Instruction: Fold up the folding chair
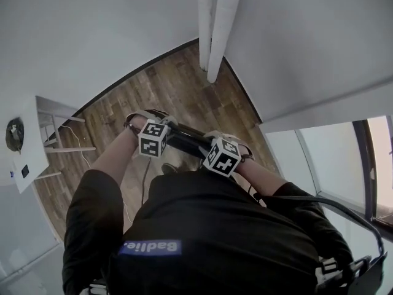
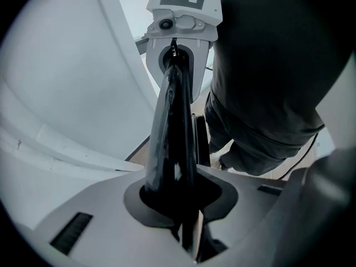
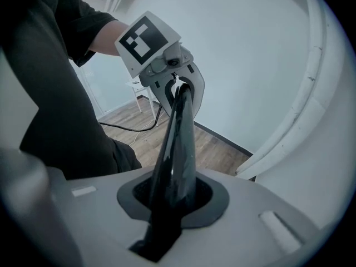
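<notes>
While both tools sit on the same thin black edge of the folding chair [image 1: 187, 138], the grip itself is the weak point. The left tool [image 2: 181, 216] has its jaws almost together, with this edge pinched between them. The right tool [image 3: 167, 216] holds the edge in the same way a little further along, so each tool faces the other.

The edge looks glossy and narrow, so I judge it may slide out of the jaws if one tool pulls harder or twists. The rest of the chair is below the tools, hidden by the person's body, and I cannot tell how far it is folded. A cable [image 3: 128, 128] lies on the floor [image 1: 178, 85] beyond the right tool, and a chair leg could catch on it.
</notes>
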Demonstrator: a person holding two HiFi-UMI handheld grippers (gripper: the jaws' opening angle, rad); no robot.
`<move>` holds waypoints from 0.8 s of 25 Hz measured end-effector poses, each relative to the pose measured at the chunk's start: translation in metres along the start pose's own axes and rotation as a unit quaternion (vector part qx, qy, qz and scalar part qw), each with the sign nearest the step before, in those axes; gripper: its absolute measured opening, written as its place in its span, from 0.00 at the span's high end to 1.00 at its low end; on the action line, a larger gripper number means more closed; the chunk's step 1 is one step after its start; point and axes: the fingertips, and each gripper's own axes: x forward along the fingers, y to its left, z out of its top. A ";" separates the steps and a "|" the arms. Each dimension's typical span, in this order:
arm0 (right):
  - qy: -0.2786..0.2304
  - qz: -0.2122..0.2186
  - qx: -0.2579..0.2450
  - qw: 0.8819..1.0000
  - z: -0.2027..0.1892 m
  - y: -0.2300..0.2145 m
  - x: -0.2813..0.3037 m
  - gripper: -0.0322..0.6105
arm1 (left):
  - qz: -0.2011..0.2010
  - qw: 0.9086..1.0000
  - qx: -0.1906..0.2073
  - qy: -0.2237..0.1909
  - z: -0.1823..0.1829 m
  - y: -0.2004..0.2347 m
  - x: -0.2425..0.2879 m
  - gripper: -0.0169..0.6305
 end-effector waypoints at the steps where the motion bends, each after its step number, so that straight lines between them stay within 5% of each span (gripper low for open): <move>1: -0.002 0.001 -0.005 1.000 0.002 -0.001 0.001 0.85 | -0.007 1.000 -0.006 0.002 -0.002 -0.001 -0.001 0.85; 10: 0.006 0.018 -0.081 0.997 0.035 -0.031 0.008 0.86 | -0.026 0.997 -0.073 -0.005 -0.035 0.015 -0.014 0.91; 20: 0.030 0.061 -0.144 0.987 0.177 -0.059 0.059 0.87 | -0.010 0.989 -0.147 -0.027 -0.167 0.027 -0.082 0.91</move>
